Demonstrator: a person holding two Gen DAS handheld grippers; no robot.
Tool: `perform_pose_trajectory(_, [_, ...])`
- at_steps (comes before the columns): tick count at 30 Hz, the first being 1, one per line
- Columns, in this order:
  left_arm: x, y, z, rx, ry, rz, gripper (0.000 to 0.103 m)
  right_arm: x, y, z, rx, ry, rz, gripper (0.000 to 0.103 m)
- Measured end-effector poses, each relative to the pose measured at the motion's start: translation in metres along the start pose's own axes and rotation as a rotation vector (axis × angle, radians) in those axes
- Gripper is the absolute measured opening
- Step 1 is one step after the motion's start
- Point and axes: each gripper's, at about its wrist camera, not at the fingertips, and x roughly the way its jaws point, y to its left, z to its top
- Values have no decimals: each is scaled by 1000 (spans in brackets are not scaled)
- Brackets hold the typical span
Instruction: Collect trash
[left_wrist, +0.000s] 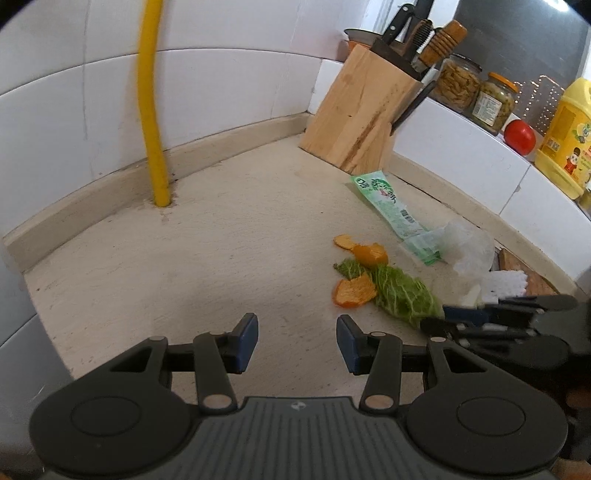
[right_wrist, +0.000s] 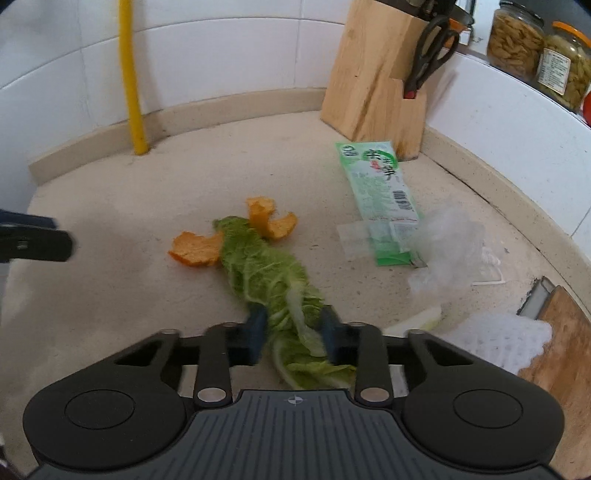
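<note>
Presently the cabbage leaf (right_wrist: 266, 273) lies lengthwise on the countertop (right_wrist: 110, 295), its near end caught between the blue pads of the right gripper (right_wrist: 293, 332); the jaws are closed on that end and the pads press its sides. No earlier view is available, so nothing is noted on how the grip was formed. Beyond the jaws the leaf runs forward to three pieces of orange peel (right_wrist: 195, 249), one of which touches the leaf's far end. To the right of the jaws and farther out lie a green wrapper (right_wrist: 376, 195) and a crumpled clear plastic bag (right_wrist: 447, 247); close by on the right sits a white foam net (right_wrist: 506, 339).

The left gripper (left_wrist: 297, 341) hangs over bare counter to the left, jaws apart and empty.

Risks, as judged: the leaf is limp and held only at one end, so a quick lift may tear it or let it slide from the pads. Its far end may drag the touching peel across the counter. A knife block (right_wrist: 373, 77) stands well beyond, outside any likely path.
</note>
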Motion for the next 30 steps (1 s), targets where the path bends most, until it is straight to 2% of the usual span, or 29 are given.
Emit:
perform_pose_trajectory(3, [5, -5, 2, 20, 7, -14, 41, -17, 6, -7, 6, 16, 63, 19])
perform_pose_trajectory(7, [17, -11, 5, 60, 21, -44, 41, -40, 14, -18, 31, 34, 130, 17])
perform_pose_trajectory(14, [52, -28, 5, 144, 107, -106, 41, -67, 20, -34, 77, 49, 122, 17])
perform_pose_trajectory(17, [59, -37, 4, 175, 121, -135, 41, -74, 26, -41, 71, 62, 118, 17])
perform_pose_trajectory(21, [65, -48, 4, 255, 115, -121, 40, -77, 31, -47, 76, 86, 112, 19])
perform_pose_trajectory(22, [66, -50, 4, 277, 116, -114, 40, -78, 33, -47, 68, 89, 110, 20])
perform_pose_trajectory(24, [67, -52, 5, 305, 112, -102, 39, -80, 33, -47, 68, 85, 103, 31])
perform_pose_trajectory(25, [67, -51, 5, 314, 111, -101, 39, -80, 33, -47, 59, 83, 96, 33])
perform_pose_trajectory(27, [69, -52, 6, 331, 110, -94, 37, -81, 35, -47, 32, 67, 67, 49])
perform_pose_trajectory(28, [70, -53, 6, 347, 107, -89, 36, -81, 36, -46, 21, 53, 54, 63])
perform_pose_trajectory(29, [72, -56, 6, 371, 105, -82, 35, -81, 37, -46, 13, 38, 50, 69])
perform_pose_trajectory(30, [72, -58, 5, 392, 101, -69, 30, -80, 37, -45, 6, 34, 57, 68])
